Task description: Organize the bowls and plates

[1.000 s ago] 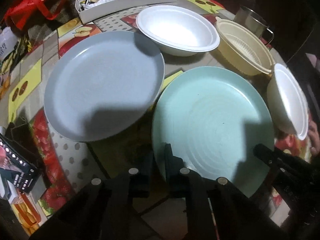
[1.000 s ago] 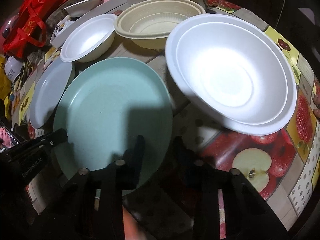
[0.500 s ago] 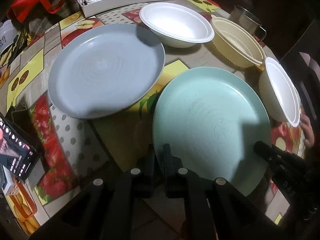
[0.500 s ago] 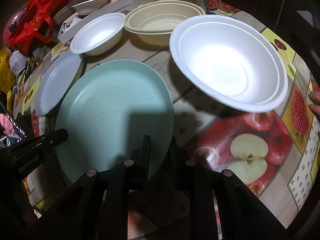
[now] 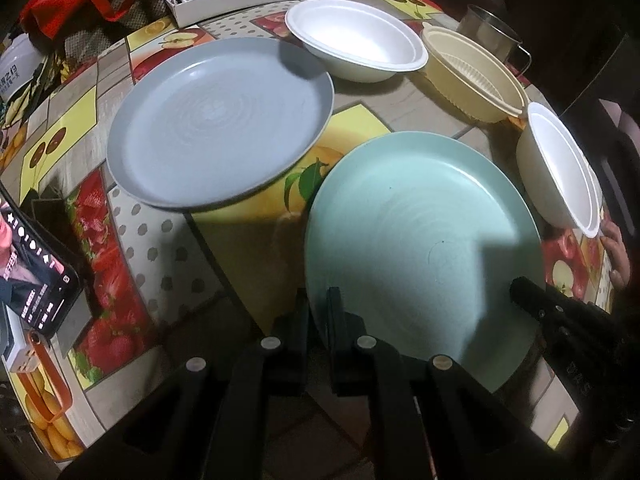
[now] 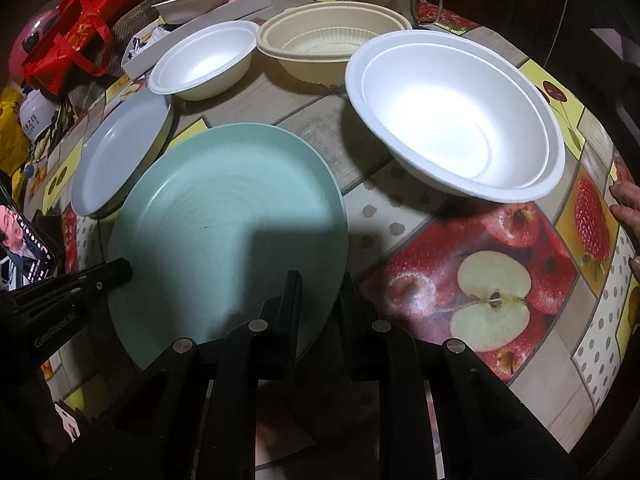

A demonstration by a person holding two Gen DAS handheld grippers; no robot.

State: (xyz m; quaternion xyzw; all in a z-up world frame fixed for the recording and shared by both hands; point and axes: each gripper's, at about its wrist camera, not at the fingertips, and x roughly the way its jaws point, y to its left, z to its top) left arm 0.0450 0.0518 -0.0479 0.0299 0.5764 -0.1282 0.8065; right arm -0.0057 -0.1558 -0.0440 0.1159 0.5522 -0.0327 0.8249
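left gripper: jaws clamped on green plate near rim | right gripper: jaws pinching same plate's opposite edge | grey plate ahead-left of left jaws

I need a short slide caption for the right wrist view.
Right claw grips the mint plate beside stacked white bowls.

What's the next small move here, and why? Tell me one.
Probably lift the green plate slightly and carry it left onto the grey plate. The left gripper appears to pinch its near rim, the right gripper straddles that rim too, and the grey plate lies bare beside it.
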